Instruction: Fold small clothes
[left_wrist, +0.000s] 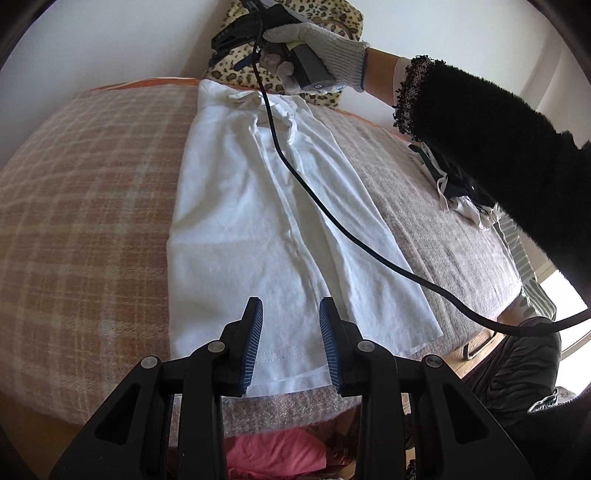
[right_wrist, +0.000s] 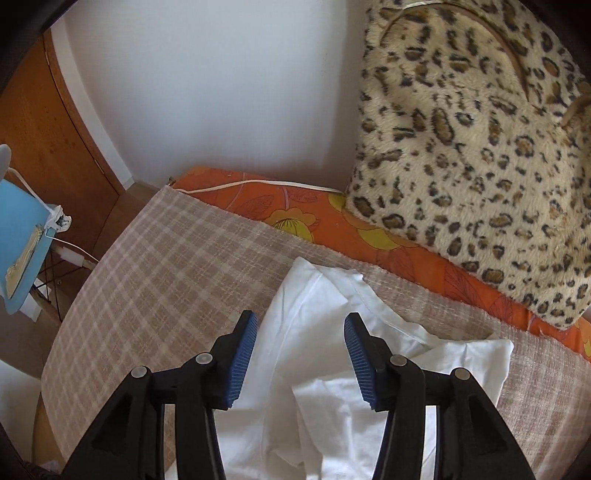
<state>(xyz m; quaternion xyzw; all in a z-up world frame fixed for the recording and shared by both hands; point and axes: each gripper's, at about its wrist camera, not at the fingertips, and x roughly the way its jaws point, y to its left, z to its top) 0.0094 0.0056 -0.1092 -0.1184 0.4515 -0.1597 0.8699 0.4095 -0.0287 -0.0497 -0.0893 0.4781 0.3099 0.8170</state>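
Observation:
A white garment (left_wrist: 240, 221), folded lengthwise into a long strip, lies on a beige plaid blanket (left_wrist: 92, 184). My left gripper (left_wrist: 291, 306) hovers over its near hem, open, with nothing between the blue pads. At the far end a gloved hand (left_wrist: 325, 48) holds my right gripper (left_wrist: 227, 55) above the collar. In the right wrist view the right gripper (right_wrist: 301, 321) is open over the rumpled collar end of the white garment (right_wrist: 314, 398), its pads clear of the cloth.
A black cable (left_wrist: 332, 218) trails across the garment. A leopard-print cushion (right_wrist: 461, 166) rests on an orange floral sheet (right_wrist: 295, 210) by the wall. More small clothes (left_wrist: 454, 192) lie at the right under a black sleeve. A blue chair (right_wrist: 22, 236) stands at the left.

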